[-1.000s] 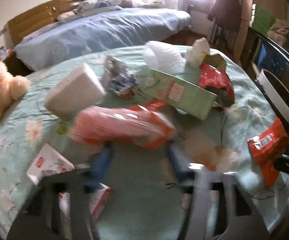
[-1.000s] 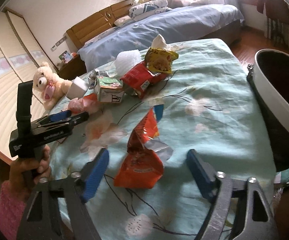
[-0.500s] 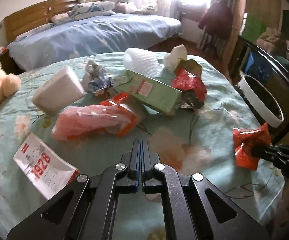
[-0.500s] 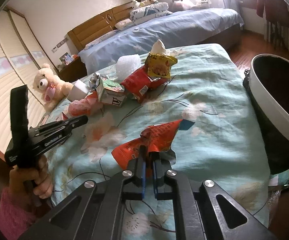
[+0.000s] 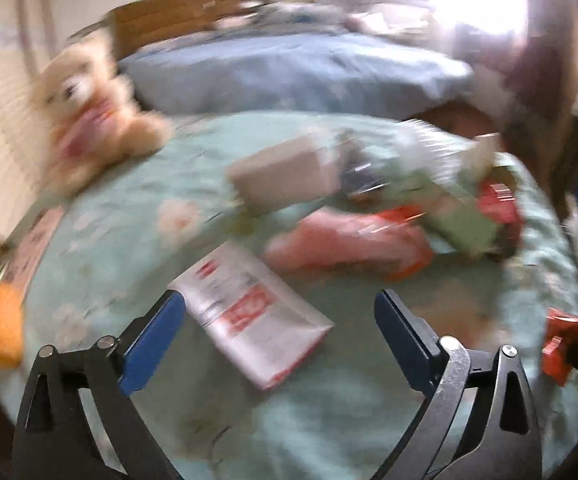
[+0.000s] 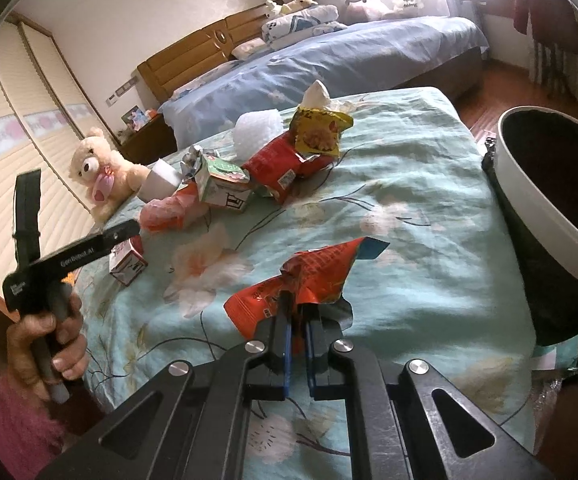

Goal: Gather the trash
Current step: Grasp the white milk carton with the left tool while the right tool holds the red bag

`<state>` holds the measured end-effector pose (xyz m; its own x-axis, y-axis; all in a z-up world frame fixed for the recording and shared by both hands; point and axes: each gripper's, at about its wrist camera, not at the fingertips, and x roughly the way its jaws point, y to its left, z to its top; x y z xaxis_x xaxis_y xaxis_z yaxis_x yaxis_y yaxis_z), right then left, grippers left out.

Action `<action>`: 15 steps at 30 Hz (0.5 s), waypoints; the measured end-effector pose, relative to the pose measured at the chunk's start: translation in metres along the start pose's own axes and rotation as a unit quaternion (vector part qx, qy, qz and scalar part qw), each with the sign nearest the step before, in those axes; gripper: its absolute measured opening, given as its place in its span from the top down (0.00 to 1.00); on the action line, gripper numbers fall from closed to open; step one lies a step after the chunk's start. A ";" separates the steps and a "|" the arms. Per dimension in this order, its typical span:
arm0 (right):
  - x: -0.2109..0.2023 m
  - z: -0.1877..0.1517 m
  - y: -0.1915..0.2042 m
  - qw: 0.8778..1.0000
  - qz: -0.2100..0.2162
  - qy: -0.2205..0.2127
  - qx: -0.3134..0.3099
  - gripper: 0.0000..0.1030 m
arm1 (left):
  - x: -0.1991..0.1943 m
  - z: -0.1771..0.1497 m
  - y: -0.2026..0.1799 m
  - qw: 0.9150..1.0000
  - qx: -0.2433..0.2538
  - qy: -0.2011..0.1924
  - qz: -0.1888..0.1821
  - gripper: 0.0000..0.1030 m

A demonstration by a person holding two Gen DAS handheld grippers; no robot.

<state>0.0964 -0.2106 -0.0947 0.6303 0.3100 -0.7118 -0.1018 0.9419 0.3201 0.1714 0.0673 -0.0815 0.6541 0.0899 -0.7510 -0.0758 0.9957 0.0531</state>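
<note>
My right gripper (image 6: 297, 316) is shut on an orange-red snack wrapper (image 6: 309, 276) and holds it just above the green floral table cover, left of the white-rimmed black trash bin (image 6: 549, 216). My left gripper (image 5: 277, 320) is open above a white and red carton (image 5: 253, 316) lying flat on the table; the view is blurred. Beyond it lie a pink plastic bag (image 5: 345, 240), a green carton (image 5: 457, 216) and a white block (image 5: 285, 176). The held wrapper also shows at the right edge of the left wrist view (image 5: 565, 340).
More trash sits mid-table: a yellow wrapper (image 6: 321, 132), a red wrapper (image 6: 277, 160), bubble wrap (image 6: 259, 130), a small green carton (image 6: 225, 184). A teddy bear (image 6: 101, 168) sits at the table's left edge. A blue bed (image 6: 329, 60) stands behind.
My left gripper has opened and swung left over the white and red carton. My right gripper stays shut on the orange-red wrapper, lifted slightly.
</note>
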 end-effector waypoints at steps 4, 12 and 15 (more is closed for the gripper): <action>0.006 -0.001 0.002 1.000 0.003 0.006 0.000 0.95 | 0.019 -0.011 0.002 0.999 -0.025 0.030 0.022 0.03; 0.004 -0.001 0.004 1.000 0.001 0.004 0.000 0.95 | 0.021 -0.011 0.004 1.000 -0.020 0.019 -0.015 0.42; 0.000 -0.001 0.003 1.000 0.001 0.000 0.000 0.95 | 0.004 -0.018 -0.001 0.999 -0.004 -0.003 -0.041 0.46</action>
<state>0.0953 -0.2076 -0.0945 0.6304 0.3113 -0.7111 -0.1029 0.9415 0.3210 0.1610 0.0660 -0.0965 0.6630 0.0075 -0.7486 -0.0274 0.9995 -0.0143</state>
